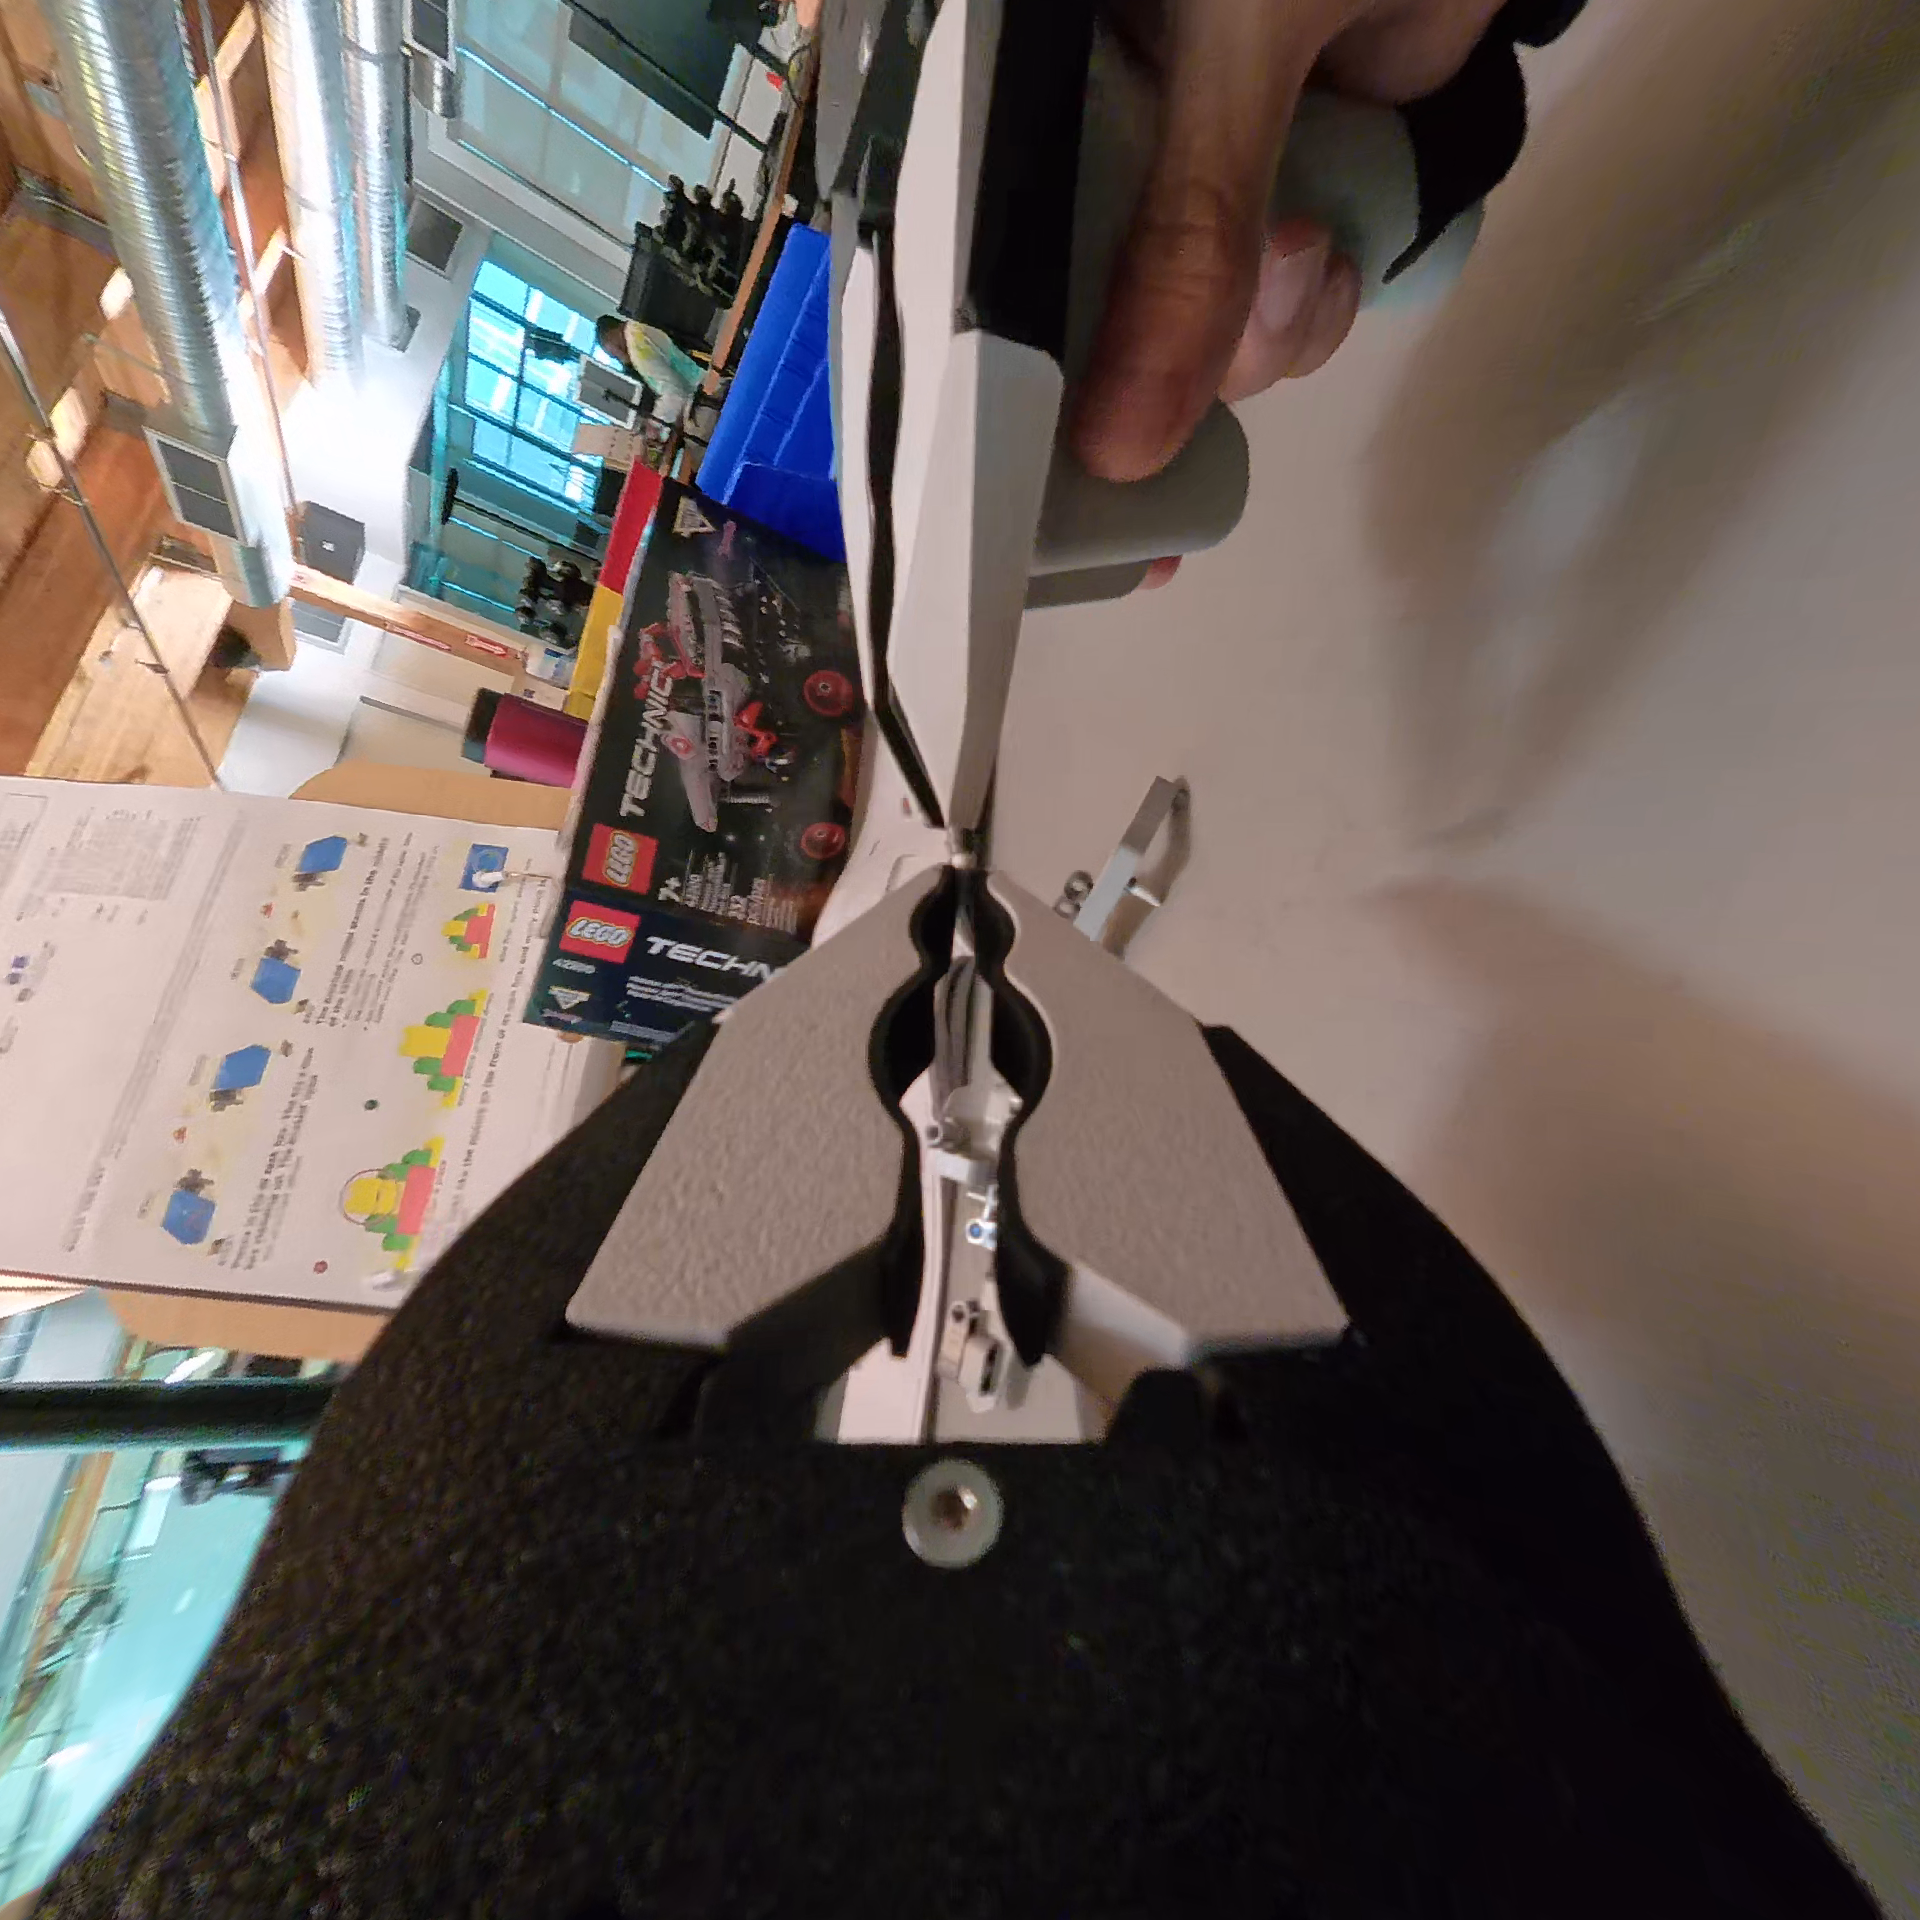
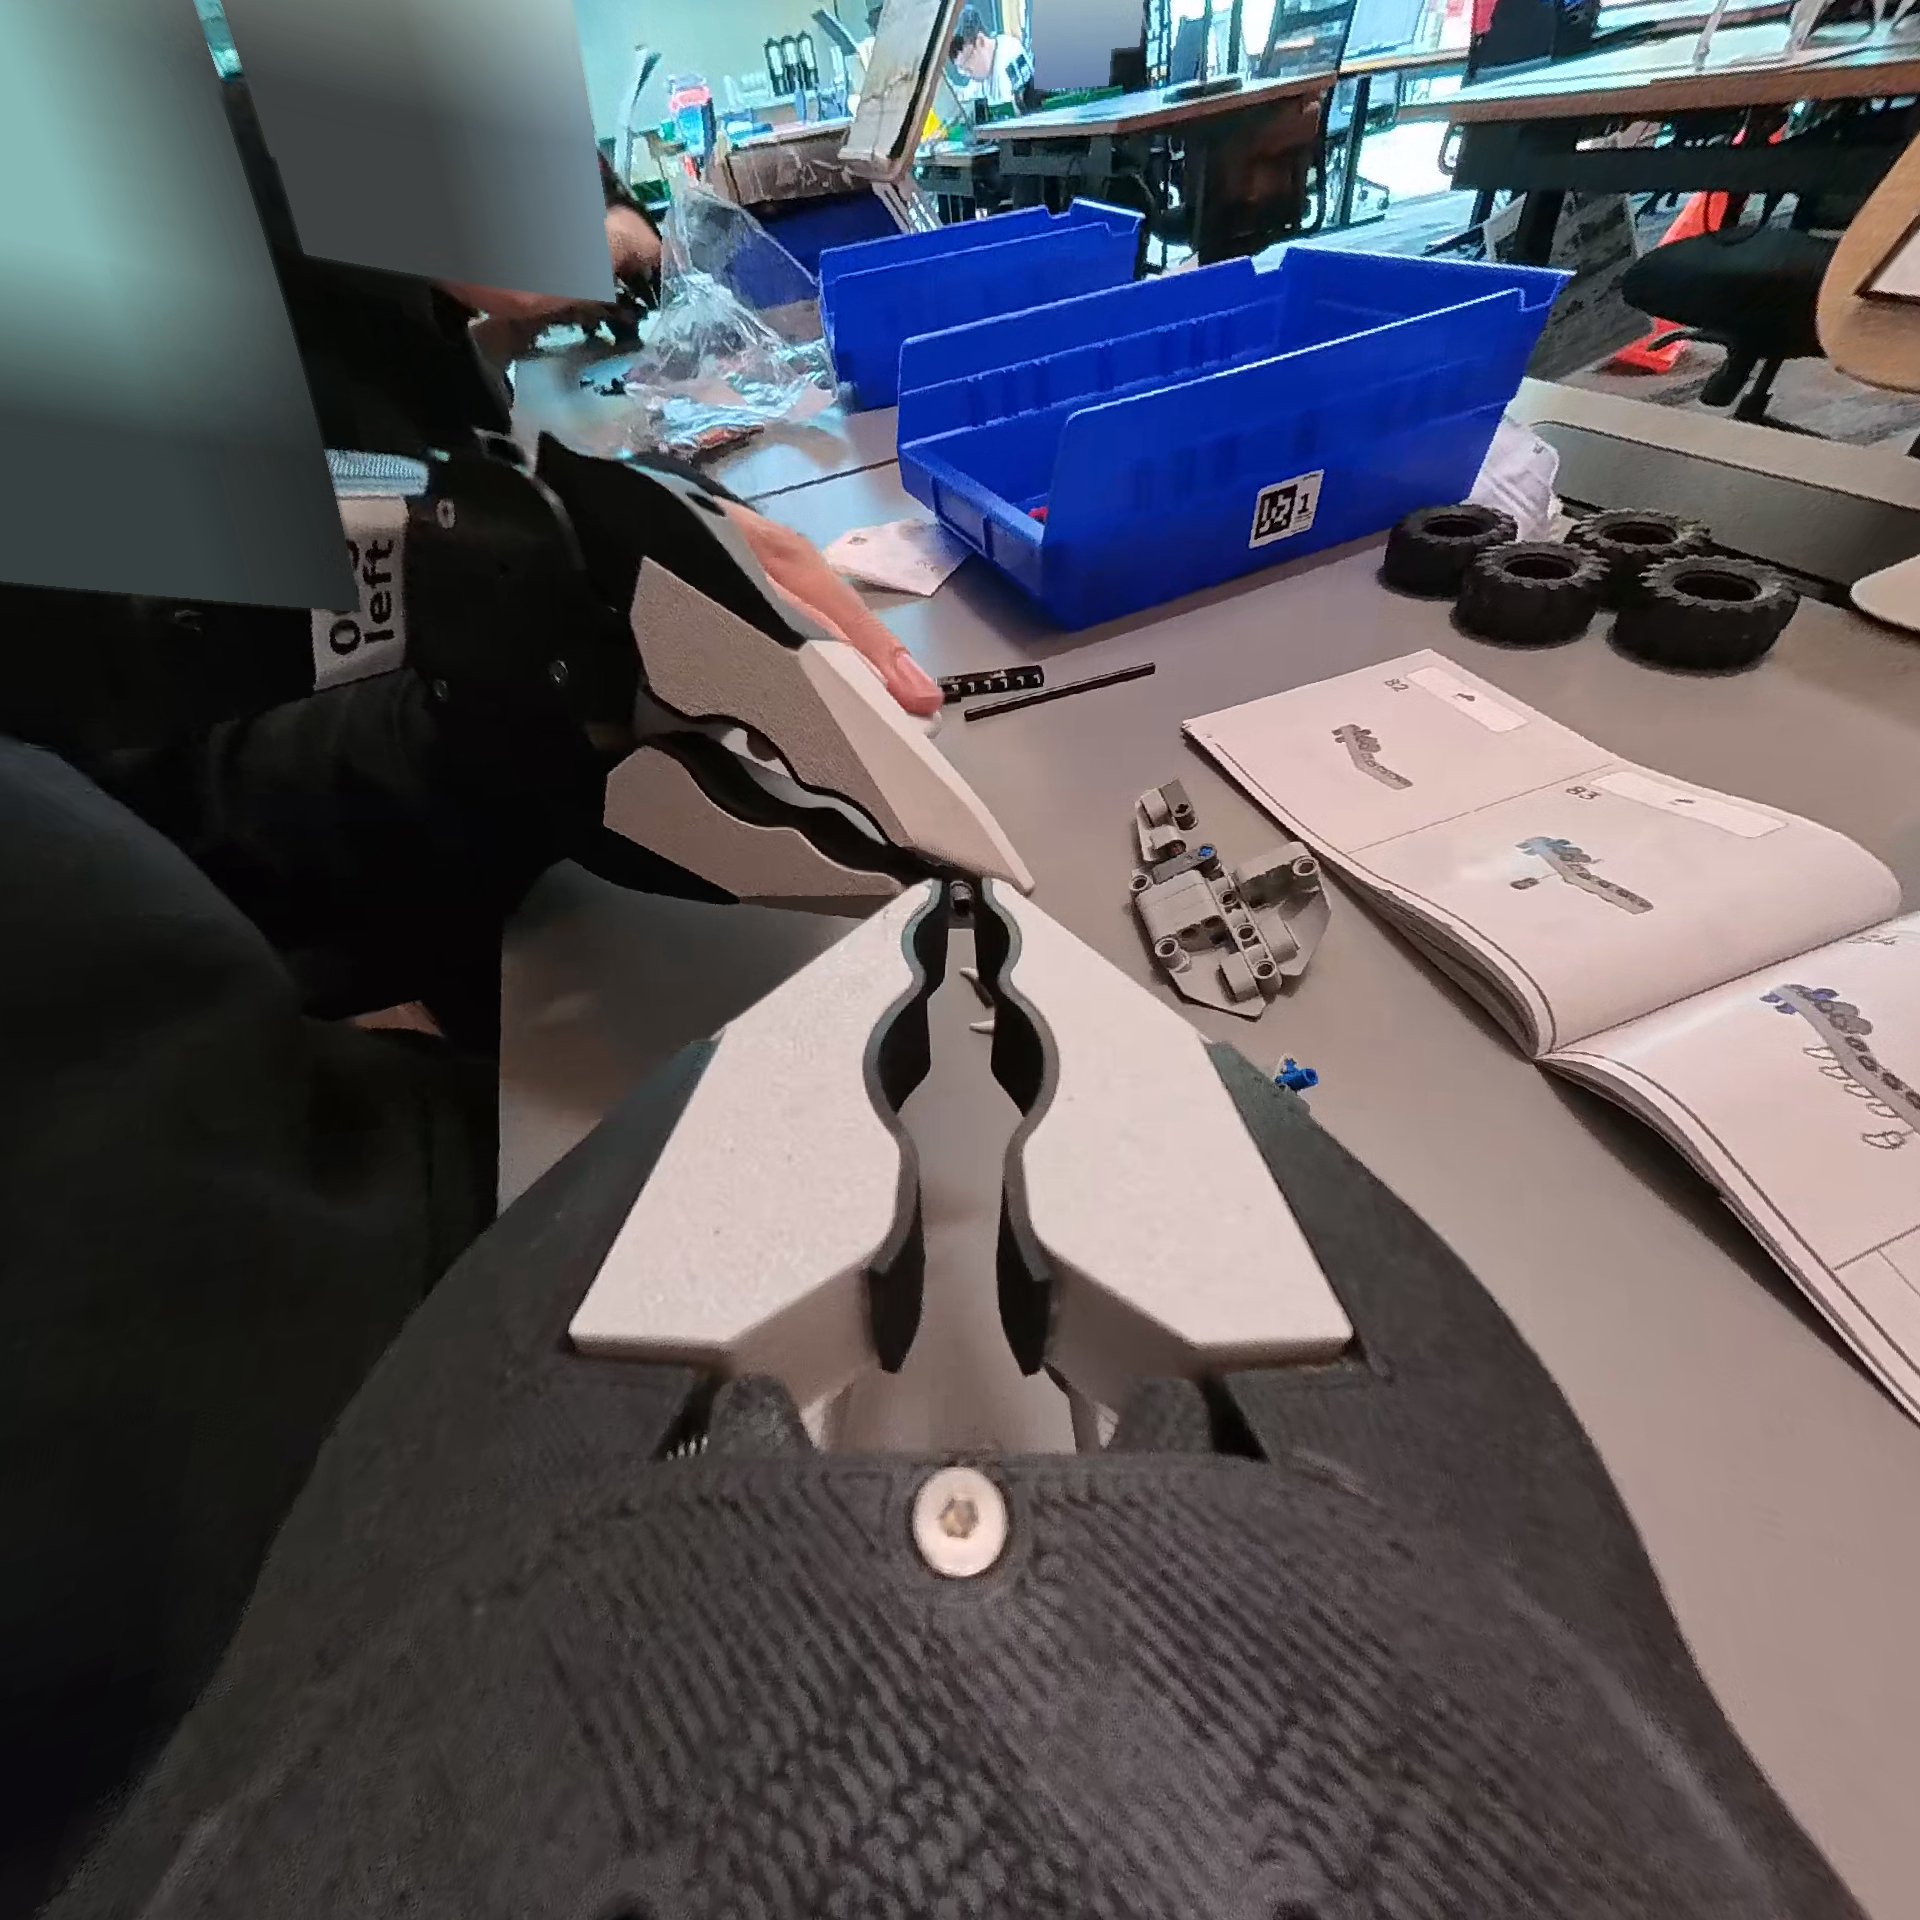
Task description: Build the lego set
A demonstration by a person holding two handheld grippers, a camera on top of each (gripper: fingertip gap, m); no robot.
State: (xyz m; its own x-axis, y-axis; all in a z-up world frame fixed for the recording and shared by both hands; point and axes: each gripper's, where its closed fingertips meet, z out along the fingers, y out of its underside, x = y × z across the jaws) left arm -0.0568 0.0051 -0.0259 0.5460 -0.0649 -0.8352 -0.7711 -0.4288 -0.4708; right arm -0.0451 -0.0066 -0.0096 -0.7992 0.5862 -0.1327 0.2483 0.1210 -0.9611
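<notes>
Lego pin transfer, tip to tip above the bench

Lego build sits mid-way, judging by the open manual (image 2: 1538, 862) and the loose parts around it. Left tool (image 1: 961, 883) and right tool (image 2: 961, 896) meet nose to nose in the air over the bench (image 2: 1351, 1299). Both have their fingers drawn together at the tips. Right tool pinches a small dark part (image 2: 961, 899), likely a pin; too small to be sure. Left tool's tips close on something pale and tiny at the same meeting point; cannot tell what it is, or whether both grip one piece.

Step in hand, as I read it: passing or mating a small connector between the two tools. Next move calls for fine alignment, steady pressure along one axis, and one tool letting go only once the other has a firm hold. A slip would drop the piece onto the bench or a lap.

Grey sub-assembly (image 2: 1226, 914) lies flat on the bench just beside the manual, right of the tool tips, not held. A small blue pin (image 2: 1294, 1075) lies near it.

Around:
- black beam (image 2: 992, 683) and black axle (image 2: 1060, 691) beyond the left tool
- four tyres (image 2: 1590, 587) grouped, well apart from the work
- blue bin (image 2: 1195, 436) behind, a second one past it
- set box (image 1: 717, 790) and a printed sheet (image 1: 260, 1029) in the left wrist view

Nothing blocks the tips; the left tool's body hides the bench behind it.
</notes>
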